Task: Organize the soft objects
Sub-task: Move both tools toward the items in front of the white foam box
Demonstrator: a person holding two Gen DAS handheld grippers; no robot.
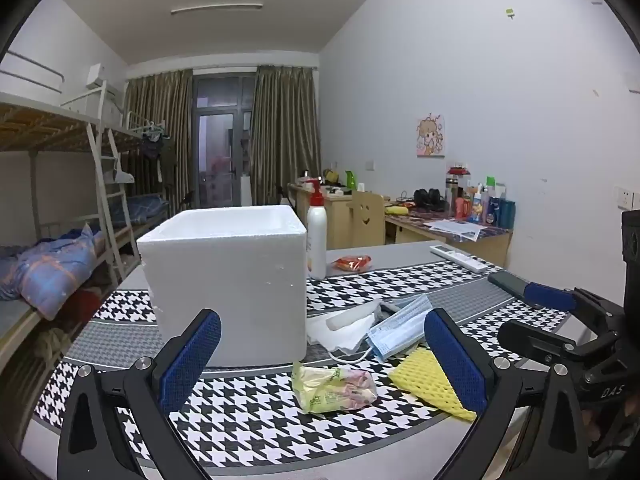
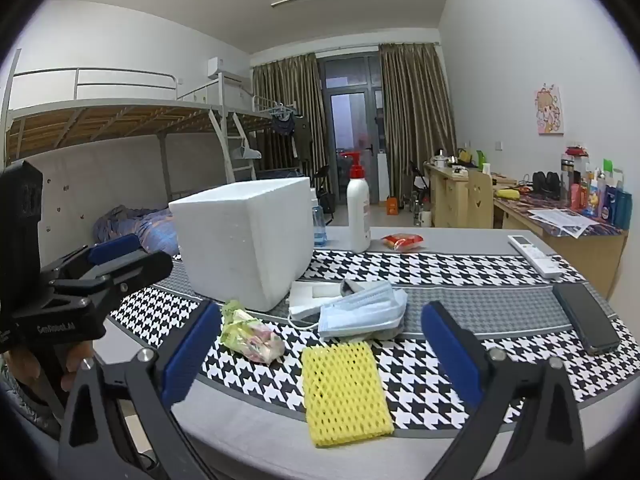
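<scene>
A yellow foam net sleeve lies flat on the desk, half on the houndstooth cloth and half on the bare grey edge, between the two blue pads of the right gripper, whose jaws stand wide apart with nothing in them. At 11 o'clock from the sleeve lies a crumpled clear plastic bag with green and pink print. Just beyond the sleeve, at 12 o'clock, sits a blue surgical mask, resting partly on folded white paper. Behind these stands an open white styrofoam box, and at 1 o'clock from the box a white pump bottle with a red head. A red snack packet lies just right of the bottle. Toward 2 o'clock from the mask lie a white remote control and a black phone. The left gripper is also spread wide and empty, with the plastic bag between its pads and the box close ahead.
</scene>
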